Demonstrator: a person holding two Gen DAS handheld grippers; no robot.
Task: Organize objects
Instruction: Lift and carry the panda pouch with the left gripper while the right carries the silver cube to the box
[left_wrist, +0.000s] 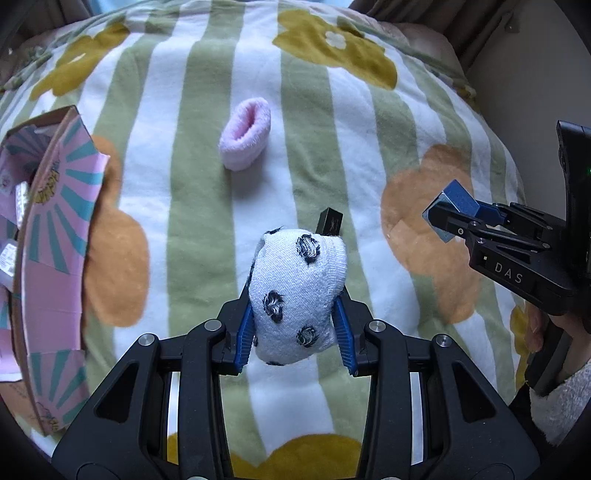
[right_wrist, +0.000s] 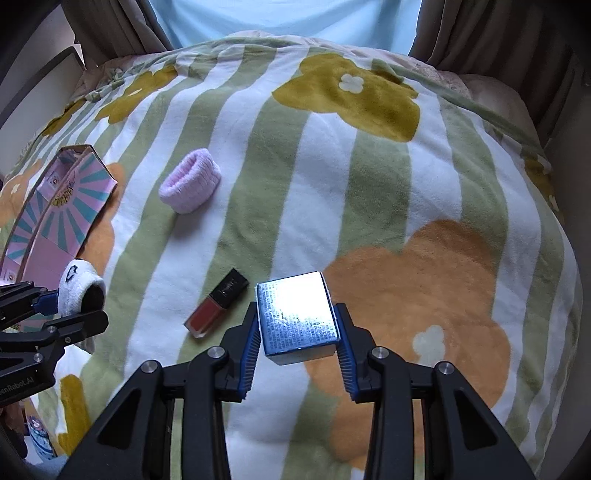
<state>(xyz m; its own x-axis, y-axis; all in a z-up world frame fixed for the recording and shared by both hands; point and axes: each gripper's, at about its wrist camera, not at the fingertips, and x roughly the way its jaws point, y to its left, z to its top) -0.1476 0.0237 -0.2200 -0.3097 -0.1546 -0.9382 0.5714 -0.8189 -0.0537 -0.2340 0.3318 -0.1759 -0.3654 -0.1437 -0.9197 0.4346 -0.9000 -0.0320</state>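
Note:
My left gripper (left_wrist: 295, 310) is shut on a white wristband with black spots (left_wrist: 295, 291), held above the blanket; the same wristband (right_wrist: 79, 286) shows at the left edge of the right wrist view. My right gripper (right_wrist: 297, 328) is shut on a shiny blue box (right_wrist: 297, 314), also seen as the blue box (left_wrist: 448, 210) at the right of the left wrist view. A pink wristband (left_wrist: 245, 134) lies farther out on the blanket. A red lip-gloss tube with a black cap (right_wrist: 216, 302) lies between the grippers; only its cap (left_wrist: 330, 221) peeks out behind the spotted wristband.
A pink and teal cardboard box (left_wrist: 51, 266) stands open at the left, with small items inside. Everything rests on a striped flower blanket (right_wrist: 369, 184) over a bed. Curtains (right_wrist: 110, 26) hang behind. A hand and fuzzy sleeve (left_wrist: 561, 398) hold the right gripper.

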